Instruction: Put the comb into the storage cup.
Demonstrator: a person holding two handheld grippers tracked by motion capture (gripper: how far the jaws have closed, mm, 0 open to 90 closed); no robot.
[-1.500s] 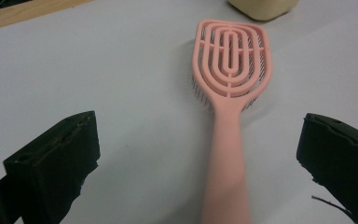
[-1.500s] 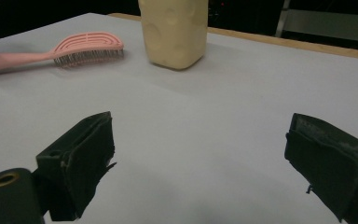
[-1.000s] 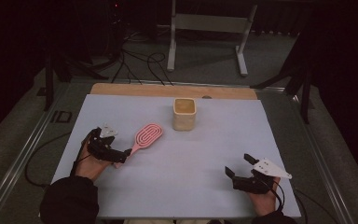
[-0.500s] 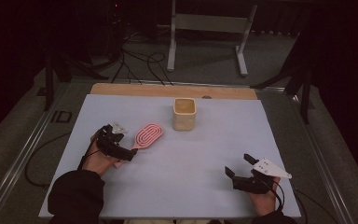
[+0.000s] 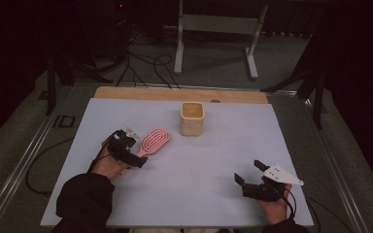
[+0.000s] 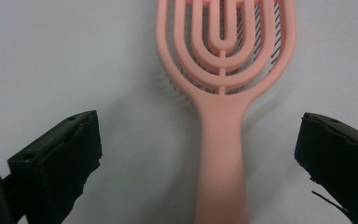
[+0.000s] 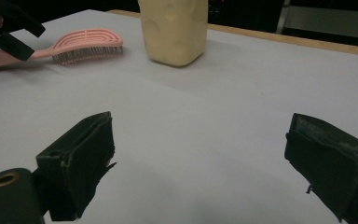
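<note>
Since a second ago we have brought the left gripper (image 6: 200,154) forward so its wide-open, empty fingers (image 6: 56,161) now straddle the handle of the pink slotted plastic hairbrush (image 6: 223,93) lying flat on the counter (image 5: 213,160), ready to close.

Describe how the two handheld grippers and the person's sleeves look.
The left gripper and right gripper are black, each with two blocky, rough-edged jaws. The right one carries a pale grey three-cornered plate dotted with small dark marks, and a thin black cable. The person wears dark sleeves.
</note>
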